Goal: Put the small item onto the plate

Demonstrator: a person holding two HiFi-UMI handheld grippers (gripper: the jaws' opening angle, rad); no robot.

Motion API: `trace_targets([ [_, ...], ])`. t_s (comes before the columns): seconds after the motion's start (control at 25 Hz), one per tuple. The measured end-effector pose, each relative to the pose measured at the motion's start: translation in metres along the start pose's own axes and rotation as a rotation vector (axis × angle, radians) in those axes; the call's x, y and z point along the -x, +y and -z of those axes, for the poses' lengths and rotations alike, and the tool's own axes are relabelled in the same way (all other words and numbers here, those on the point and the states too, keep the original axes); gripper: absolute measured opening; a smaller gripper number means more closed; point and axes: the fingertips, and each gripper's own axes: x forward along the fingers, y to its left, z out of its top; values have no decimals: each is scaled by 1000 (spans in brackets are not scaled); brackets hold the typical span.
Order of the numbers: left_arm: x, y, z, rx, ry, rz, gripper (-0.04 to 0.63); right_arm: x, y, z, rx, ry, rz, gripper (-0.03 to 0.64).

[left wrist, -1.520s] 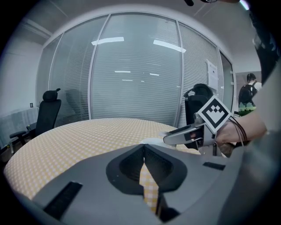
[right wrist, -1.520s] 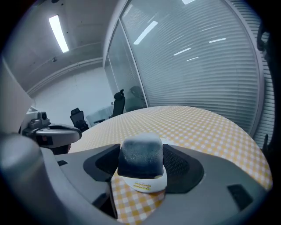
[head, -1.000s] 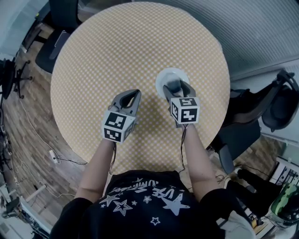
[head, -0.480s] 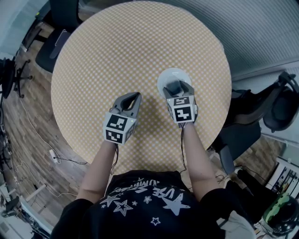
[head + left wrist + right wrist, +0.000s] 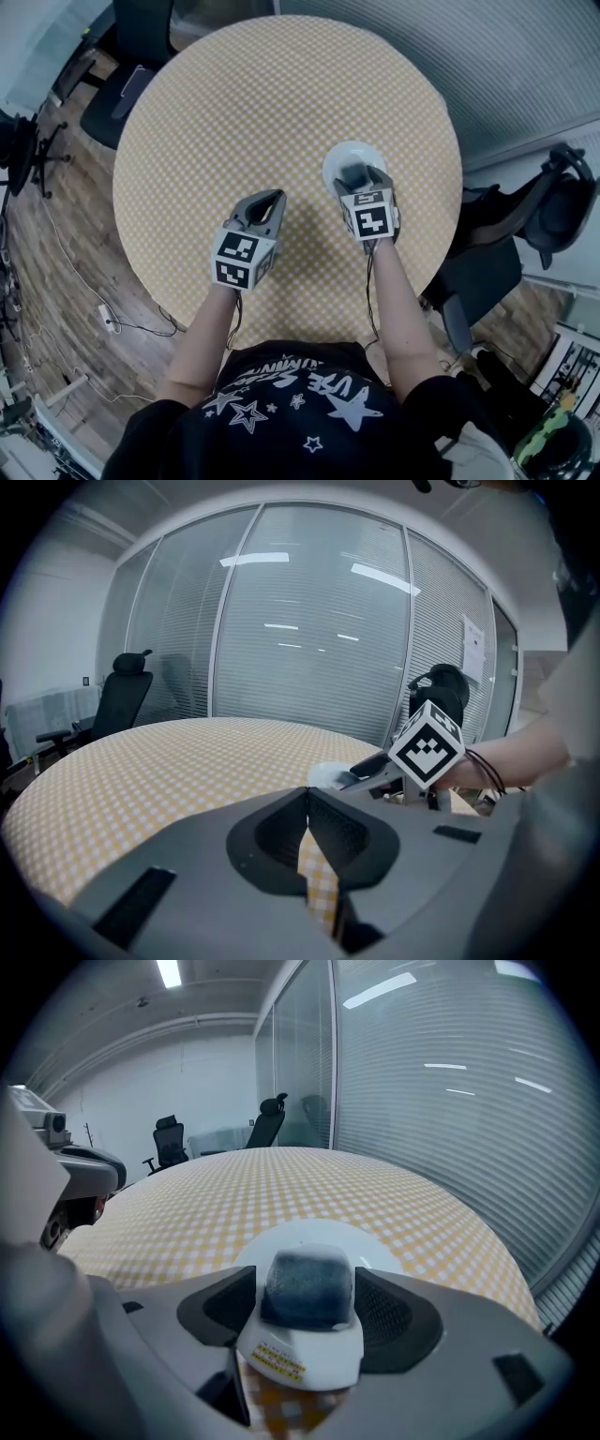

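A white plate (image 5: 345,154) lies on the right part of the round table (image 5: 234,112) with its yellow checked cloth. My right gripper (image 5: 354,174) hovers over the plate's near side, shut on the small item (image 5: 307,1288), a white tub with a dark blue-grey top and a yellow label. In the right gripper view the plate (image 5: 309,1234) shows just beyond and below the item. My left gripper (image 5: 269,201) is to the plate's left over bare cloth, shut with nothing in it (image 5: 307,803). Its view catches the plate (image 5: 323,775) and the right gripper's marker cube (image 5: 427,745).
Black office chairs stand around the table: one at the far left (image 5: 117,89), one at the right (image 5: 553,211). Cables run over the wooden floor (image 5: 56,253) on the left. A glass wall with blinds (image 5: 309,639) lies beyond the table's far edge.
Hardly anything differs. The right gripper still holds the item over the plate's near side and the left gripper keeps its place; the head view has shifted slightly.
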Motion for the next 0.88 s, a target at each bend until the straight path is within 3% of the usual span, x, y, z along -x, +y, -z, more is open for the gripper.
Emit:
trace_targets([
  [0.24, 30, 1, -11, 14, -53, -9, 8, 34, 7, -16, -15, -55, 36, 311],
  [0.44, 65, -13, -20, -1, -107, 12, 8, 91, 15, -41, -23, -200, 135, 311],
  [0.8, 123, -28, -26, -39, -163, 47, 8, 161, 69, -52, -75, -298, 79, 308],
  [0.88, 135, -29, -26, -48, -172, 54, 8, 169, 79, -48, -95, -304, 83, 267],
])
